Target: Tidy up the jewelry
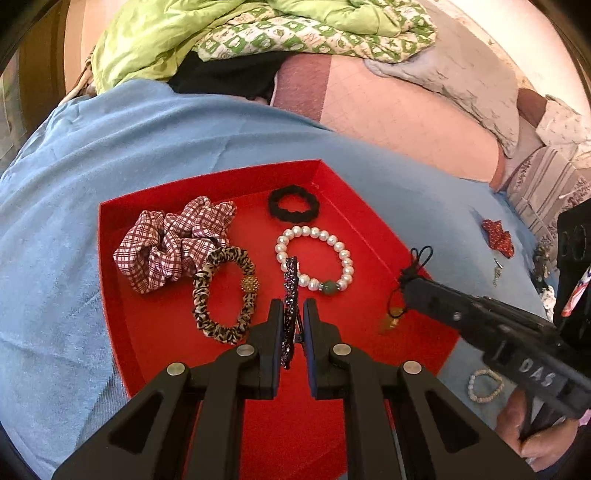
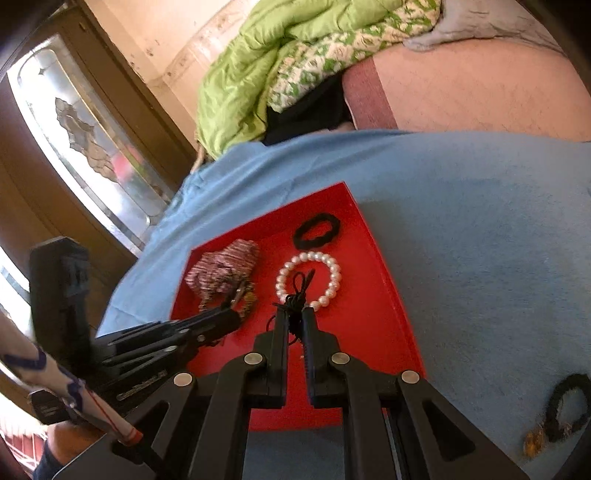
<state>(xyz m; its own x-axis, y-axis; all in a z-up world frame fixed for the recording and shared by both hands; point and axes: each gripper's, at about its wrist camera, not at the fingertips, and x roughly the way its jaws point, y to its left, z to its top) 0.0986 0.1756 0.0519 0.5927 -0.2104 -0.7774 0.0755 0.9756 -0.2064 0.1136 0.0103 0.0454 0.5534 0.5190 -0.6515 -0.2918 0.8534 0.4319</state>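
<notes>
A red tray (image 1: 155, 332) lies on a blue cloth. In it are a plaid scrunchie (image 1: 170, 240), a leopard-print hair tie (image 1: 221, 291), a black scrunchie (image 1: 293, 204) and a pearl bracelet (image 1: 316, 258). My left gripper (image 1: 294, 314) is shut on a purple sparkly hair clip (image 1: 289, 295) above the tray. My right gripper (image 2: 295, 317) is shut on a black cord necklace (image 2: 297, 295), whose amber pendant (image 1: 391, 321) hangs over the tray's right side. The right gripper also shows in the left wrist view (image 1: 410, 284).
On the blue cloth (image 1: 74, 221) right of the tray lie a red scrunchie (image 1: 498, 236), a small bead bracelet (image 1: 485, 386) and a black cord bracelet (image 2: 565, 406). A green quilt (image 1: 221, 33) and pillows lie behind. A glazed door (image 2: 85, 140) stands at left.
</notes>
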